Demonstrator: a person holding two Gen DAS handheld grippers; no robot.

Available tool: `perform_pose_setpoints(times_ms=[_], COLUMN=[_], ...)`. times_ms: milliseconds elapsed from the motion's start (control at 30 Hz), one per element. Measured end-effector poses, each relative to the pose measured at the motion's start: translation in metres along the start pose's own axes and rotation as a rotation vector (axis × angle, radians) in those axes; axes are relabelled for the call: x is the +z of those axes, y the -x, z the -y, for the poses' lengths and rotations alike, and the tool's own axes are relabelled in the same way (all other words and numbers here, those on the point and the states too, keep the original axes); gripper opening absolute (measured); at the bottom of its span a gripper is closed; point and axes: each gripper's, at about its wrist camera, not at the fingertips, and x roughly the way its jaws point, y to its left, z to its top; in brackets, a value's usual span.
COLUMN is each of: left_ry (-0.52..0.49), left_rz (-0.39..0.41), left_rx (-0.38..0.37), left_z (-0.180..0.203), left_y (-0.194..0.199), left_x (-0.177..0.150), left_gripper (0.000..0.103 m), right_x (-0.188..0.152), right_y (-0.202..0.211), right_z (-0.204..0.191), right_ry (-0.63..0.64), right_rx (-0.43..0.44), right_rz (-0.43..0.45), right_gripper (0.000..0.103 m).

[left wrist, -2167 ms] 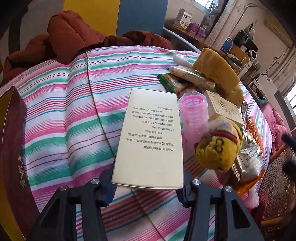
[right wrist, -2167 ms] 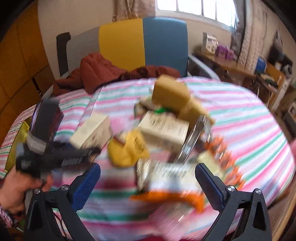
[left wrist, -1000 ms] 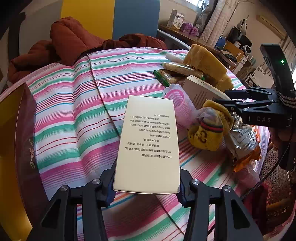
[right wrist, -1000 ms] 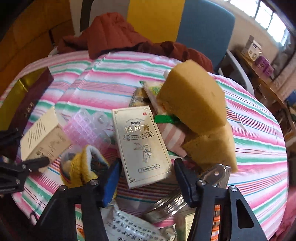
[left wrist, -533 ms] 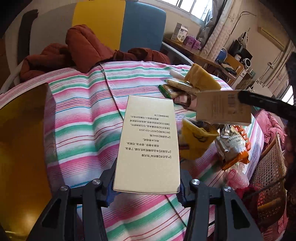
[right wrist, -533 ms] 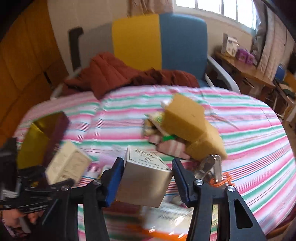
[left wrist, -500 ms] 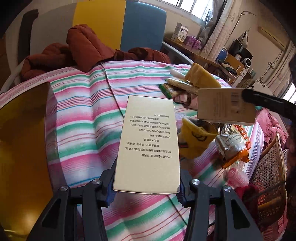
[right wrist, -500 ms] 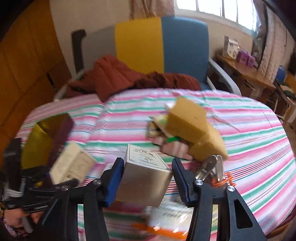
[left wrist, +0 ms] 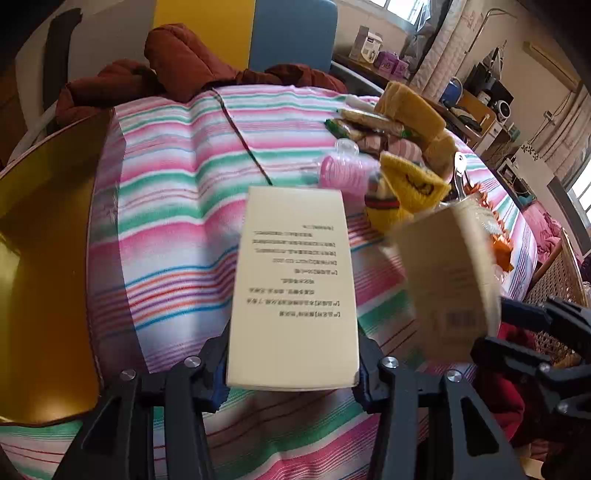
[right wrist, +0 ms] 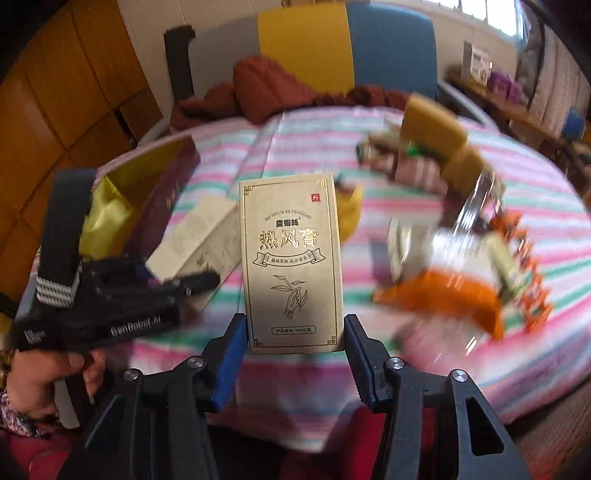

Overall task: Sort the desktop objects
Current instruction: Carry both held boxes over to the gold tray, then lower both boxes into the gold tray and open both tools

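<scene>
Operator: Claws first, nearest the lenses. Left gripper (left wrist: pixel 291 365) is clamped on the cream carton (left wrist: pixel 293 291), pads on both long sides, printed panel facing up. I hold it above the striped cloth (left wrist: pixel 166 184), pointing down and away.

Observer: And the right one?

Operator: Right gripper (right wrist: pixel 293 332) is clamped on the gold carton (right wrist: pixel 291 258), front panel with the hand-and-sprig drawing toward the lens. Its jaws have just been closing, with that carton between them, and the pads press its sides now. From the left wrist view it hangs blurred to the right of the cream carton, apart from it.

Observer: Containers?

Operator: One: the maroon box (right wrist: pixel 162 192) at the left edge of the table, open. I see gold walls and yellow lining inside; whether anything else lies in it I cannot tell. Both cartons are outside it, in the air.

Observer: Farther out?

Operator: Loose pile on the cloth: yellow knit sock (left wrist: pixel 402 195), pink ribbed roller (left wrist: pixel 341 173) just beside it, then snack packets (left wrist: pixel 362 122) under the tan sponge blocks (left wrist: pixel 410 107). An orange-edged packet (right wrist: pixel 443 291) is too blurred to read. Behind the table, a red jacket (left wrist: pixel 184 62) lies on the yellow-and-blue chair (left wrist: pixel 291 33).
</scene>
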Motion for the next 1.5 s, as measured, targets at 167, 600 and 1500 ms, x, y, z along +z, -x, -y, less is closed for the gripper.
perform_pose_setpoints(times_ms=[167,600,1500], left_ry=[0.023,-0.077,0.281], left_rz=[0.000,0.042,0.070], left_rx=[-0.004,0.000,0.266], left_z=[-0.001,0.016,-0.243], left_y=[-0.001,0.009,0.076], left_x=[0.000,0.005,0.045], left_gripper=[0.052,0.050,0.050], right_x=[-0.006,0.015,0.169], right_y=[-0.012,-0.026,-0.106], right_z=[0.004,-0.001,-0.223], right_ry=[-0.016,0.043,0.200], right_rx=[-0.002,-0.102,0.217], right_rz=[-0.002,-0.006,-0.046], right_gripper=[0.054,0.051,0.051])
